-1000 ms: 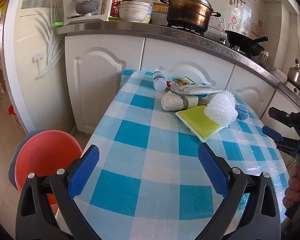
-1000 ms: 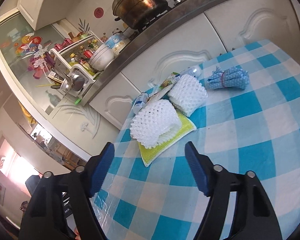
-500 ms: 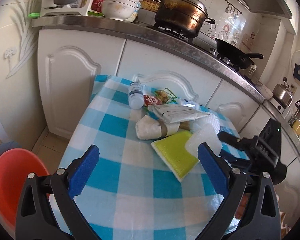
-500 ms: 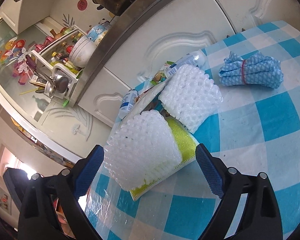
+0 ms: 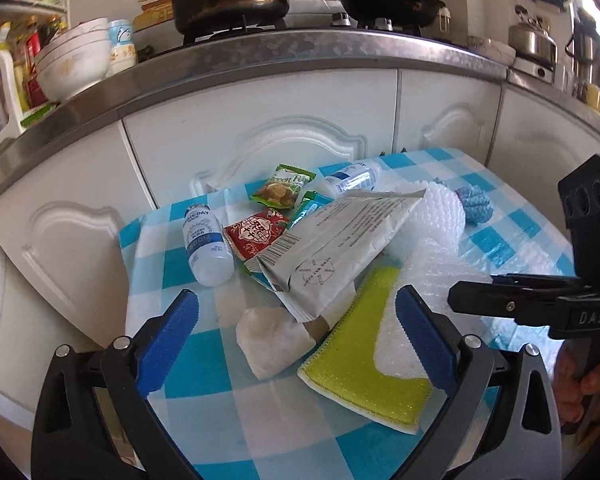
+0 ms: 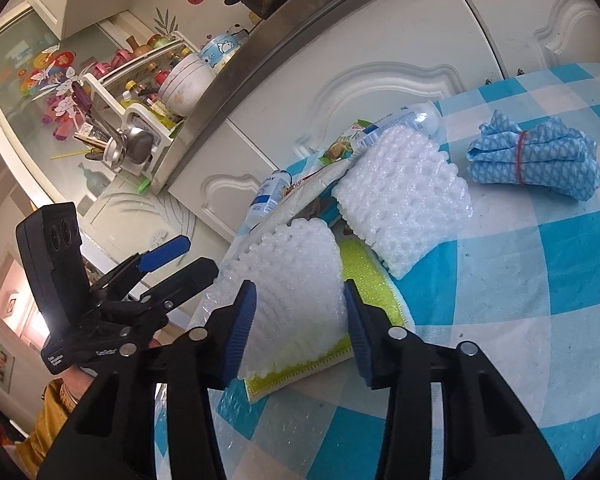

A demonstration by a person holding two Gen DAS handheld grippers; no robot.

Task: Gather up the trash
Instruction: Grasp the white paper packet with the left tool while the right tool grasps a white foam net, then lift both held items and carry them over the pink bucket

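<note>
From the left wrist, the left gripper (image 5: 296,320) hangs with jaws spread above a crumpled tissue (image 5: 272,340) beside the yellow sponge (image 5: 364,364) on the checked tablecloth (image 5: 220,408). From the right wrist, the right gripper (image 6: 300,320) has its jaws spread around the foam net (image 6: 292,292) lying on the sponge, apparently not gripping.

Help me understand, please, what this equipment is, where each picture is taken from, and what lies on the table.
A person holds two handheld grippers, each carrying a camera looking along its blue fingers. In the left view, the left gripper hangs open above a crumpled white wad. In the right view, the right gripper straddles a bubble-wrap piece lying on a yellow-green sponge; a firm grip isn't clear. On the checked tablecloth also lie snack packets, small bottles and a folded blue cloth.
</note>
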